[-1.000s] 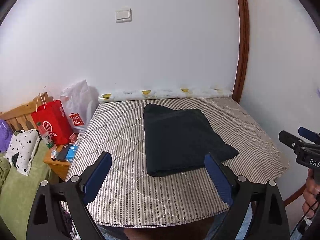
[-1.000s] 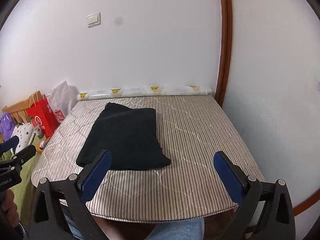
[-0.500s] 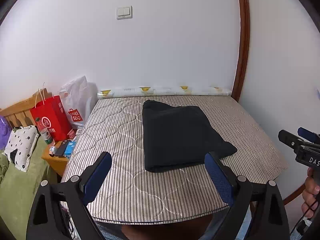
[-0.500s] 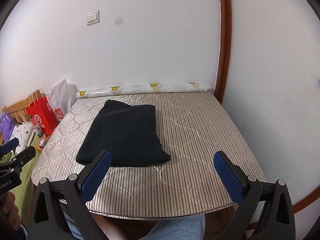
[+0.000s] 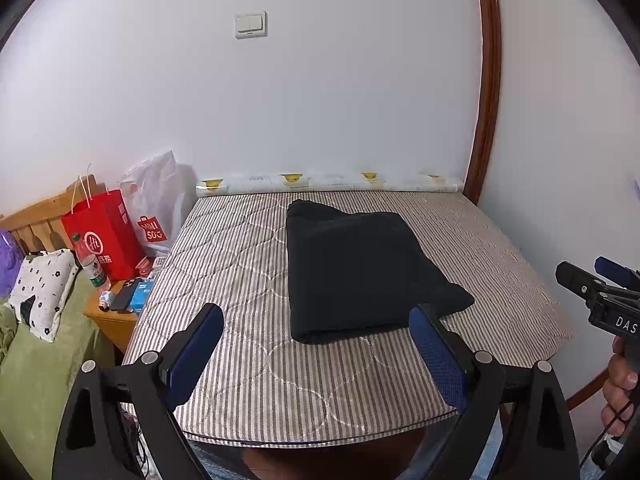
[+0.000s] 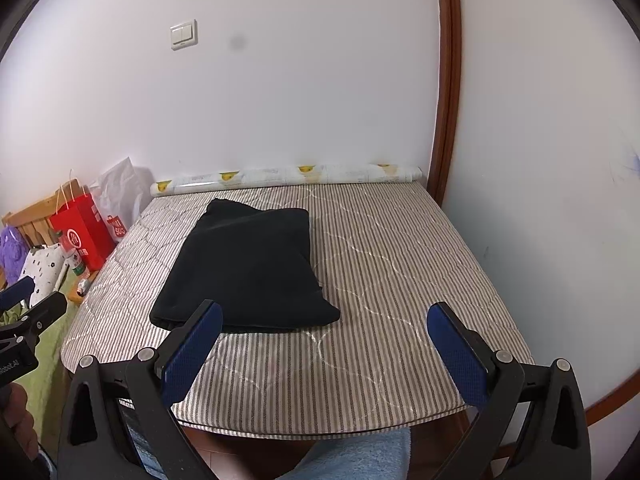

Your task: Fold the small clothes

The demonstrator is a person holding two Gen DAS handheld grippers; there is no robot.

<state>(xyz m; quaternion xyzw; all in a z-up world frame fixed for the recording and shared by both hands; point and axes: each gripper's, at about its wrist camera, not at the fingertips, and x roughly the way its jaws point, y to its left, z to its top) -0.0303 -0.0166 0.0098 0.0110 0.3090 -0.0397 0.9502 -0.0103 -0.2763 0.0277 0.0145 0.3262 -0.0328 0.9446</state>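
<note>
A black garment (image 5: 360, 268) (image 6: 248, 268) lies folded into a thick rectangle on the striped quilted table top (image 5: 240, 264) (image 6: 400, 264). My left gripper (image 5: 316, 340) is open and empty, held back above the table's near edge, short of the garment. My right gripper (image 6: 324, 336) is open and empty too, near the front edge, to the right of the garment's near end. Each gripper shows at the side of the other view, held by a hand (image 5: 622, 380).
A rolled printed sheet (image 5: 332, 182) lies along the back wall. Left of the table stand a red paper bag (image 5: 102, 236), a white plastic bag (image 5: 158, 200), a bottle (image 5: 90, 264) and small items on a wooden stand (image 5: 116, 316). A wooden door frame (image 5: 486, 80) runs up on the right.
Both grippers have drawn back and up a little from the table, so the garment looks slightly farther away. Both stay open. The garment has not moved.
</note>
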